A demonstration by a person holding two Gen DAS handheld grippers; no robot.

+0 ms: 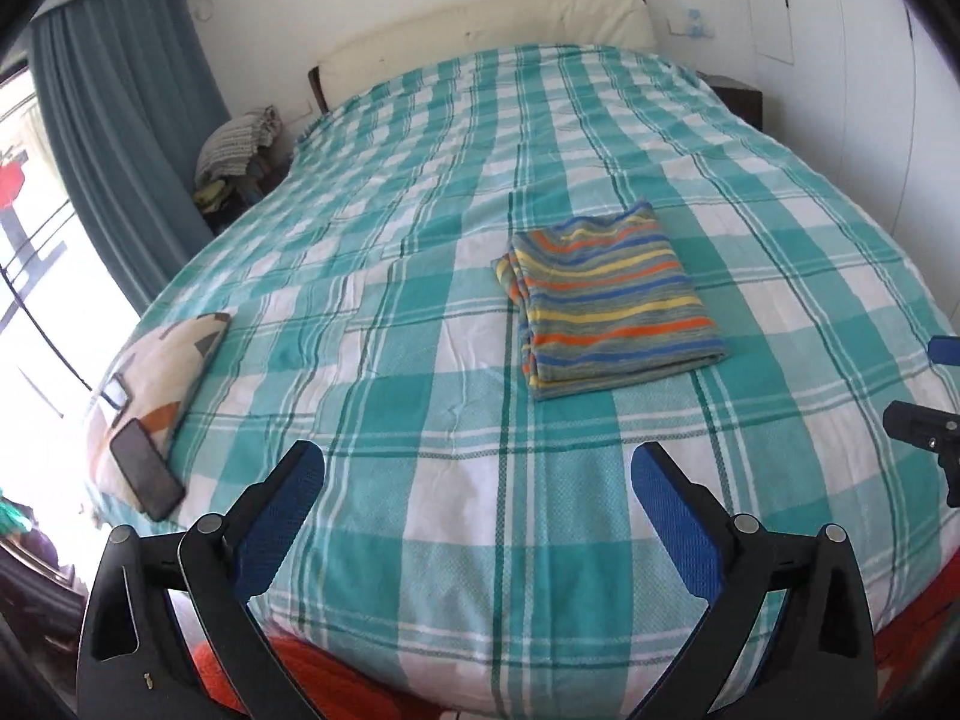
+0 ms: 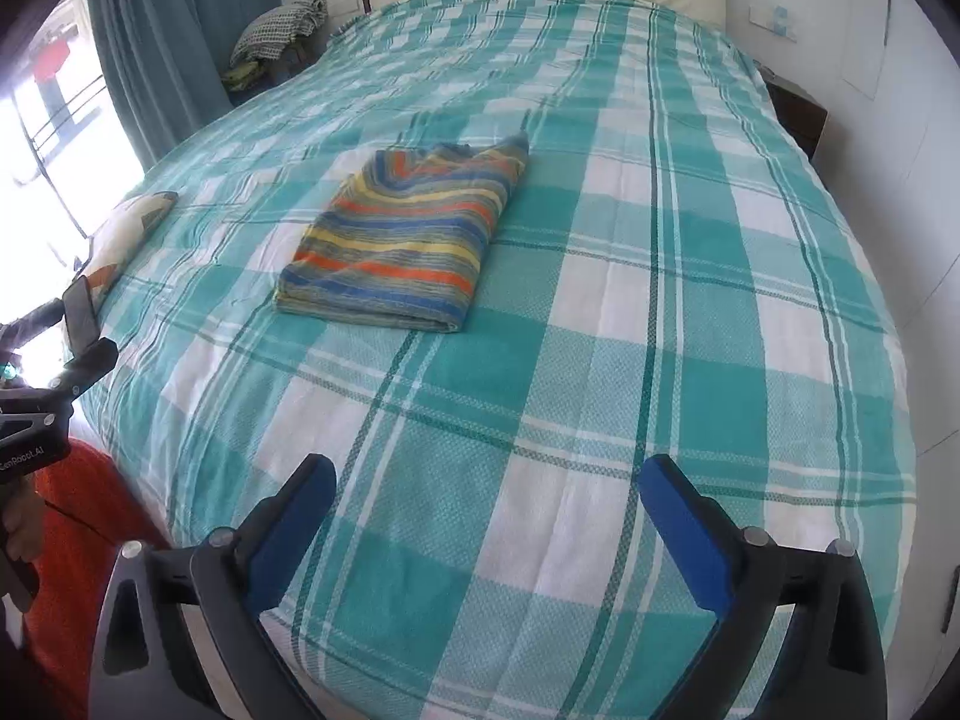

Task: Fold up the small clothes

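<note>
On the left edge of the bed (image 1: 420,360), a patterned pillow (image 1: 162,372) carries a dark phone (image 1: 146,469), well apart from the work. Toward the middle of the teal plaid cover lies the striped garment (image 1: 612,300), folded into a flat rectangle; its long axis runs away from the foot of the bed toward the headboard, slightly slanted. It sits ahead of both tools, untouched.

The left gripper (image 1: 477,474) hangs over the near part of the bed with its jaws spread wide and nothing between them; the garment lies ahead and to its right. The right gripper (image 2: 486,483) is likewise spread wide and empty; from it the garment (image 2: 408,234) lies ahead and to its left. Neither looks clearly nearer. The folding of this piece appears finished, judging by its tidy shape.
</note>
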